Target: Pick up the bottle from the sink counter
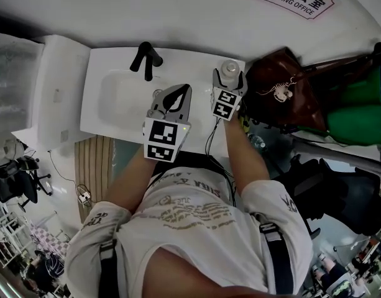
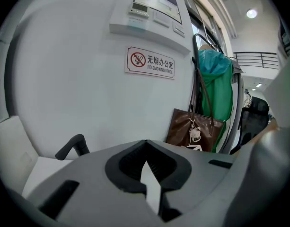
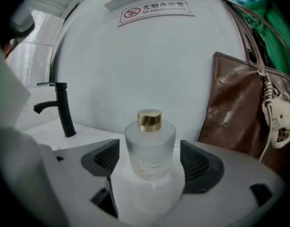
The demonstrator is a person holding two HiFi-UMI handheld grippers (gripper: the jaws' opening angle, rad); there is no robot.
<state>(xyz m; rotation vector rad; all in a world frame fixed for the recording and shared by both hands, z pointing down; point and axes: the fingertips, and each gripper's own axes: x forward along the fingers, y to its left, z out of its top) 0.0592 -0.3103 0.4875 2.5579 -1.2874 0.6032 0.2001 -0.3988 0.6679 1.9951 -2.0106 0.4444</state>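
Right gripper view — bottle (image 3: 150, 148): frosted glass, gold cap, upright at the table (image 1: 190, 64) corner, between the pads of the wide-open right claw (image 3: 152, 164), untouched. Probably rigid, slick, breakable, fairly heavy — grip the round body mid-height. Left claw (image 2: 145, 150) closed, empty.

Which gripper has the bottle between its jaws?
The right gripper: its jaws stand wide apart either side of the frosted, gold-capped bottle, not pressing it. The left gripper has its jaws together, with nothing between them.

Bottle (image 3: 150, 150) frosted clear, cap (image 3: 149, 120) gold; tap (image 3: 62, 110) black; bag (image 3: 234, 112) brown; counter (image 1: 184, 64) white; sign (image 3: 156, 9) white, red-edged; cloth (image 2: 213, 86) green.
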